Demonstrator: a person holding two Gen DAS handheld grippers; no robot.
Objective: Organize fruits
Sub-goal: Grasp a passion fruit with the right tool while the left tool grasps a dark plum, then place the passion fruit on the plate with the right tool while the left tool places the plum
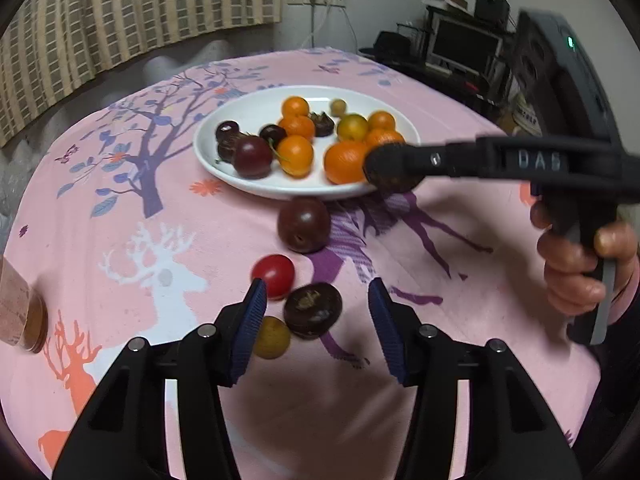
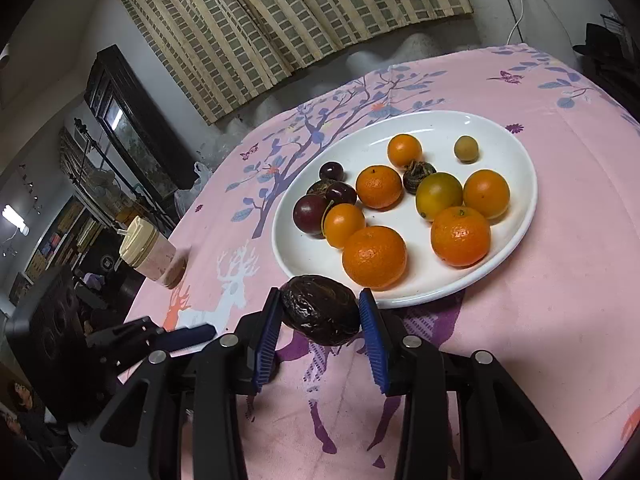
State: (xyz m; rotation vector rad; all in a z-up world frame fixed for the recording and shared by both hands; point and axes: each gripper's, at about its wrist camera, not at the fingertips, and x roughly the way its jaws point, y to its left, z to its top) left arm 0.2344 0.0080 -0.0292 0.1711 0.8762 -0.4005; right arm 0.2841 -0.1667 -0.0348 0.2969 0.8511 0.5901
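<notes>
A white plate on the pink cloth holds several oranges, dark plums and small yellow-green fruits. My right gripper is shut on a dark wrinkled fruit and holds it above the plate's near rim; in the left wrist view it reaches in from the right. My left gripper is open, low over the cloth, around a dark wrinkled fruit. Near it lie a red cherry tomato, a small yellow fruit and a dark plum.
A lidded jar of pinkish powder stands at the table's left edge, also in the left wrist view. A bamboo blind and wall sockets are behind the table. Shelves with monitors stand at the right.
</notes>
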